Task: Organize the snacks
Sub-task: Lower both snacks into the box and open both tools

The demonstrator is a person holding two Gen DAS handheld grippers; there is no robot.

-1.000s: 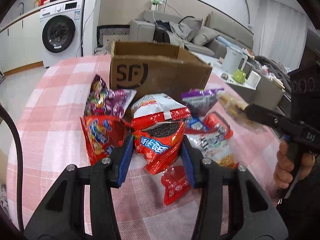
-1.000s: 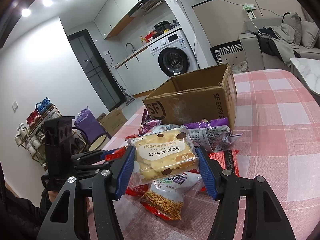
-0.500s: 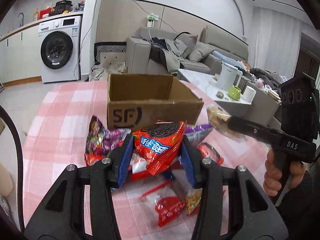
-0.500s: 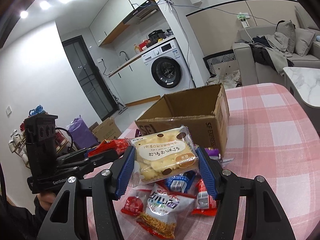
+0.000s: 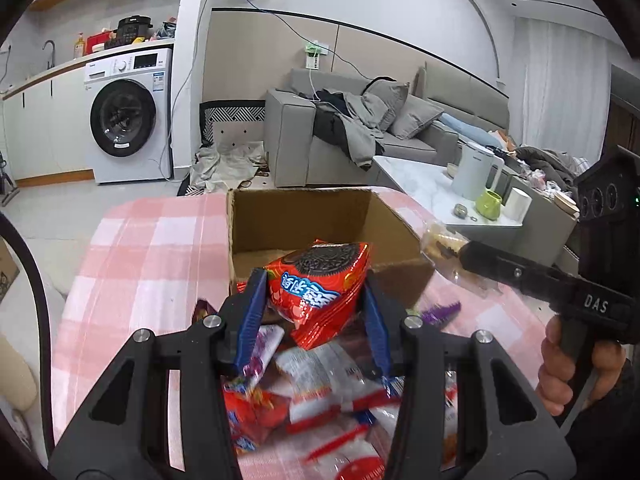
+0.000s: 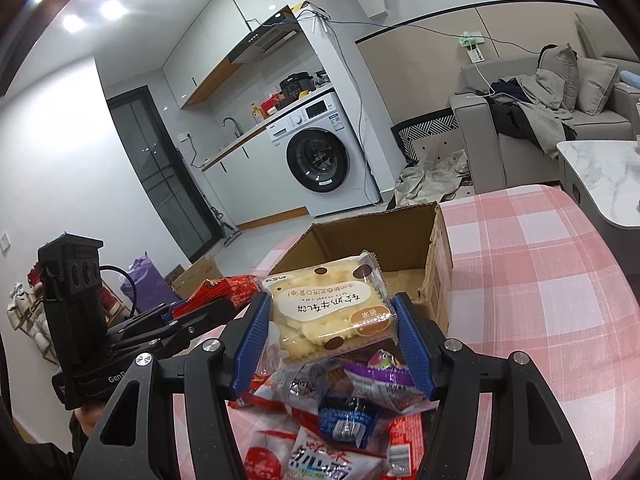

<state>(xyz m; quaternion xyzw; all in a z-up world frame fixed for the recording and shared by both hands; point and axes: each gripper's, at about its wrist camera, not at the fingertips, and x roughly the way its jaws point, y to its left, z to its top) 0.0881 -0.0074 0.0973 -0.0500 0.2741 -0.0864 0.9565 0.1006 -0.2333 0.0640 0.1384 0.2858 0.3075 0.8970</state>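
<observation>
My left gripper (image 5: 314, 316) is shut on a red Oreo cookie packet (image 5: 320, 288) and holds it in the air at the near edge of an open cardboard box (image 5: 280, 224). My right gripper (image 6: 330, 336) is shut on a clear packet of pale yellow biscuits (image 6: 328, 312), raised in front of the same box (image 6: 400, 248). The box looks empty inside. A heap of snack packets (image 5: 320, 380) lies on the pink checked tablecloth (image 5: 140, 248) below both grippers; it also shows in the right wrist view (image 6: 340, 408). The right gripper with its packet shows at right in the left wrist view (image 5: 444, 252).
The table is round with its edge close on the left (image 5: 60, 320). A grey sofa (image 5: 360, 132), a washing machine (image 5: 128, 116) and a marble side table with a kettle (image 5: 476, 172) stand beyond. The left gripper's handle (image 6: 76, 320) is at left in the right wrist view.
Both grippers have risen from the heap and moved toward the box, each carrying its packet. The box opening now shows from above in both views.
</observation>
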